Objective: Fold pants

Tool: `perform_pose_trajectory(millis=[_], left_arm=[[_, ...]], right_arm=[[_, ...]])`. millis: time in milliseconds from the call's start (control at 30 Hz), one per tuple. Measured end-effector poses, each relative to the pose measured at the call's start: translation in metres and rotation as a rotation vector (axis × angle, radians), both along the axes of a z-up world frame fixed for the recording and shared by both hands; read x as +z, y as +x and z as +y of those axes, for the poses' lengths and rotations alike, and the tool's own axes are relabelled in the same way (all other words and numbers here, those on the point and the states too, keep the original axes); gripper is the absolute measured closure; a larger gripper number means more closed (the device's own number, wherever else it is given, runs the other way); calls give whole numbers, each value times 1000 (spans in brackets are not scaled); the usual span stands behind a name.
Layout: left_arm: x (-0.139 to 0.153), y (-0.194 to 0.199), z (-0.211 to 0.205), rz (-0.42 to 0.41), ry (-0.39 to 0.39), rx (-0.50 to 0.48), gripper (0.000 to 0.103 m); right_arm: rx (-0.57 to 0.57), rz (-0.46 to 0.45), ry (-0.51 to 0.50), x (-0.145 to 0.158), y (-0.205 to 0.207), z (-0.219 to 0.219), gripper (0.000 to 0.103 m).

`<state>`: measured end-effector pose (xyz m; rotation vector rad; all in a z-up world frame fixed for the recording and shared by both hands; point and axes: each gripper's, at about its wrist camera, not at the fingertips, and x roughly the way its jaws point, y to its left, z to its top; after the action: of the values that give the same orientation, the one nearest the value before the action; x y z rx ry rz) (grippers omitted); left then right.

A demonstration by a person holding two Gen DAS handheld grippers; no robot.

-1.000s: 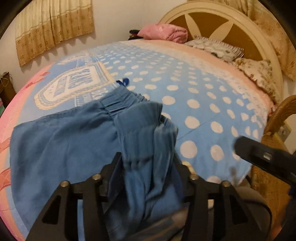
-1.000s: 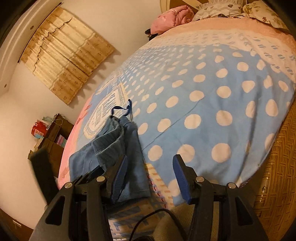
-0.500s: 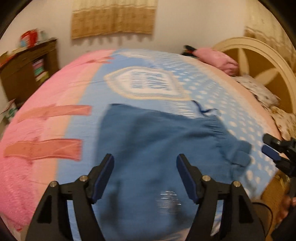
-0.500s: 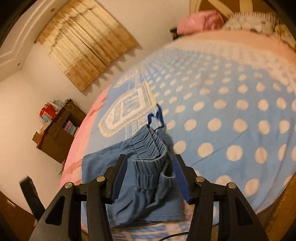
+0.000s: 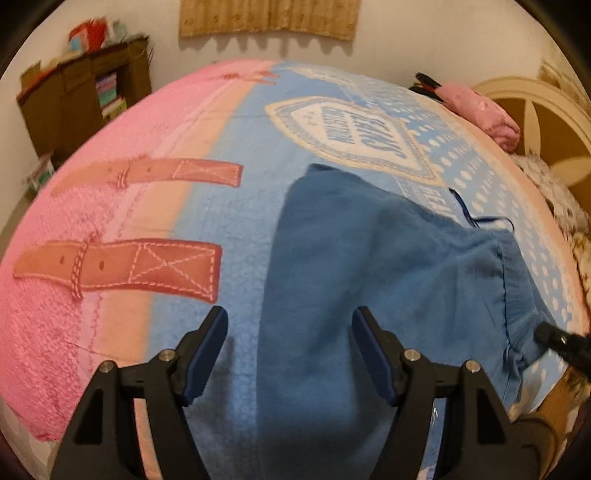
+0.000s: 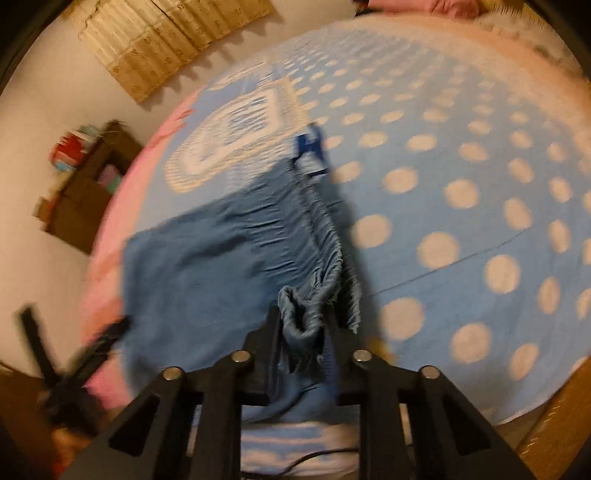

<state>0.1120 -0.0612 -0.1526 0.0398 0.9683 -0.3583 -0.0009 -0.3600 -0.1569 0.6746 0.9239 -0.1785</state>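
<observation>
Blue pants (image 5: 388, 266) lie spread on the bed, legs toward me, elastic waistband at the right with a dark blue drawstring (image 5: 476, 218). My left gripper (image 5: 290, 350) is open and empty, just above the leg fabric near the bed's front edge. In the right wrist view the pants (image 6: 207, 266) lie to the left, and my right gripper (image 6: 301, 325) is shut on a bunched corner of the waistband. The right gripper's tip also shows in the left wrist view (image 5: 561, 341), at the waistband's near end.
The bed has a pink and blue blanket (image 5: 110, 295) with white dots (image 6: 461, 192). A pink pillow (image 5: 480, 110) and a cream headboard (image 5: 546, 118) are at the far right. A brown shelf (image 5: 81, 107) stands by the left wall. A curtain (image 5: 269, 18) hangs behind.
My left gripper let go of the pants a second ago and swung left over the legs. My right gripper closed on the waistband corner.
</observation>
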Motion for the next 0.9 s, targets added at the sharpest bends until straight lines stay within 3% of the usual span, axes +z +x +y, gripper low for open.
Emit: perform_pose_trajectory(millis=[100,167,233,333,433,467,500,533,600,667,733,833,900], left_arm=[[4,15,9,-5,0,47,31],[11,20,16,-20,2,64,31],[20,24,22,-37,-6,72,31],[27,30,20,-48,-17,76,31],[33,29,-2,-56,-25,25,31],[35,27,-10,-62,-27,5,31],[36,25,-16,-66,-29,-9,31],[36,23,-26,-76,-27,-34,31],[33,23,-39,-86,-8,-44,31],[24,32,-53,-66,21,-38,31],[16,40,-62,-44,29,-25,31],[9,47,-70,-67,81,-20,31],[2,53,-70,-81,130,3,29]], right_arm=[[12,-138,228,15,-3,-3,87],[-25,-247,301,20,-16,-6,87],[-107,-219,337,4,-31,-12,87],[-192,-45,310,-48,-53,-21,87],[-209,-89,333,-56,-74,-31,82],[-209,-89,324,-53,-76,-32,74],[-212,-75,306,-49,-78,-35,59],[-228,-66,287,-44,-82,-39,53],[-274,-117,231,-25,-89,-45,51],[-281,-178,67,5,-84,-42,51],[-191,-223,-119,33,-57,-28,52],[-62,-188,-362,45,-6,-3,59],[-47,-84,-387,28,25,-2,83]])
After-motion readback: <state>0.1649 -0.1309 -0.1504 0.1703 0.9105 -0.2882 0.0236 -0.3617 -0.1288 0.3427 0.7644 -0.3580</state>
